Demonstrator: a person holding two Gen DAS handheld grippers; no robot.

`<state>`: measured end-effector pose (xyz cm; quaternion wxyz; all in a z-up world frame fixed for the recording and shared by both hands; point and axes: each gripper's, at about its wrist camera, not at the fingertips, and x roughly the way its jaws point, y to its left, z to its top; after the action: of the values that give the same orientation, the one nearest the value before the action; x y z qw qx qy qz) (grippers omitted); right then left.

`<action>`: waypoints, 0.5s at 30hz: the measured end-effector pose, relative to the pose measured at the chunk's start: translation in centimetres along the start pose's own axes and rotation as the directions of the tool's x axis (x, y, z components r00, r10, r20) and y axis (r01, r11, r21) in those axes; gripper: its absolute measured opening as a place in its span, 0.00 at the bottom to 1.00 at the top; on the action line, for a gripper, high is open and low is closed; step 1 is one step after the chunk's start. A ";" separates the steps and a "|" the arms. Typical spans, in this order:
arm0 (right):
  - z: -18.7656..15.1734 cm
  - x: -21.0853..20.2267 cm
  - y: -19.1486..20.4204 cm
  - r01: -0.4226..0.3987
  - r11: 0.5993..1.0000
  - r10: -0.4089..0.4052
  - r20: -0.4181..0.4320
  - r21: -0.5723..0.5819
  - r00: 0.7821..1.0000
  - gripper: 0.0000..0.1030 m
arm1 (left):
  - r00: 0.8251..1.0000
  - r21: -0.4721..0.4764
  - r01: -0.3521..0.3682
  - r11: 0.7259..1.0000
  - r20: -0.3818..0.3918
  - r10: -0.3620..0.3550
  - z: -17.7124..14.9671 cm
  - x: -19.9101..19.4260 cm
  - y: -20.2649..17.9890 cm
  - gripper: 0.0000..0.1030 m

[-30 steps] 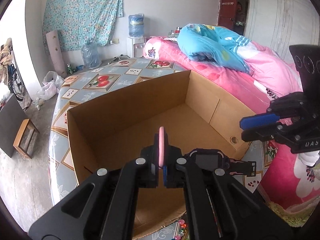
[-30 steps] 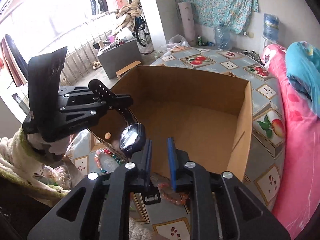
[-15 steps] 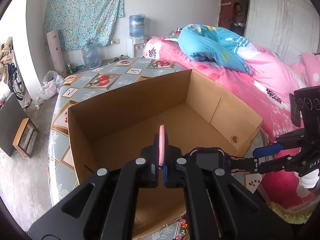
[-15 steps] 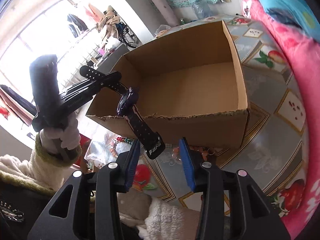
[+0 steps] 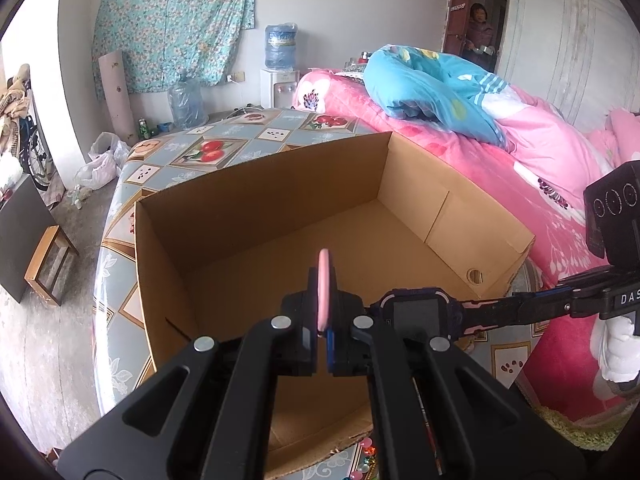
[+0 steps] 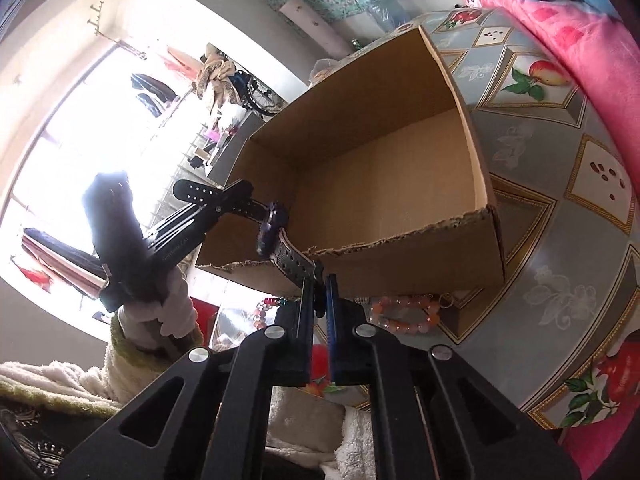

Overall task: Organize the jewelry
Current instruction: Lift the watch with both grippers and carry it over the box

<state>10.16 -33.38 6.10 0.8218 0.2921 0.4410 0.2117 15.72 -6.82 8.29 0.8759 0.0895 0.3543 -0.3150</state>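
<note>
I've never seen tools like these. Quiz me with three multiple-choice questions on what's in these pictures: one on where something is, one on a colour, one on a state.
1. Where does the peach bead bracelet lie?
A. inside the box
B. on the tablecloth beside the box
C. on the bed

2. What colour is the inner face of the watch strap in the left tongs?
A. pink
B. green
C. white

3. How is the open brown cardboard box?
A. empty
B. half full
C. closed

Answers: 1 B, it rests outside the torn front wall. 2 A, pink shows between the pads. 3 A, only bare floor shows where visible.
</note>
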 end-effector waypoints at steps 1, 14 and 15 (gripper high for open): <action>0.1 -0.2 0.4 0.005 1.000 -0.005 0.004 -0.004 1.000 0.06 | 1.000 -0.005 0.004 1.000 0.000 -0.004 0.0 0.0 0.0 0.02; 7.1 -0.5 5.2 0.140 0.968 -0.138 0.026 -0.206 0.990 0.05 | 0.998 -0.097 0.021 0.995 -0.065 -0.028 3.8 1.9 2.5 0.02; 8.3 0.2 5.2 0.157 0.964 -0.158 0.014 -0.216 0.987 0.05 | 0.996 -0.112 0.017 0.994 -0.085 -0.026 4.4 2.6 3.1 0.02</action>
<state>16.84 -31.85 13.05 0.8622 0.1645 0.4384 0.1930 21.52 -7.36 9.50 0.8599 0.0504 0.4099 -0.3001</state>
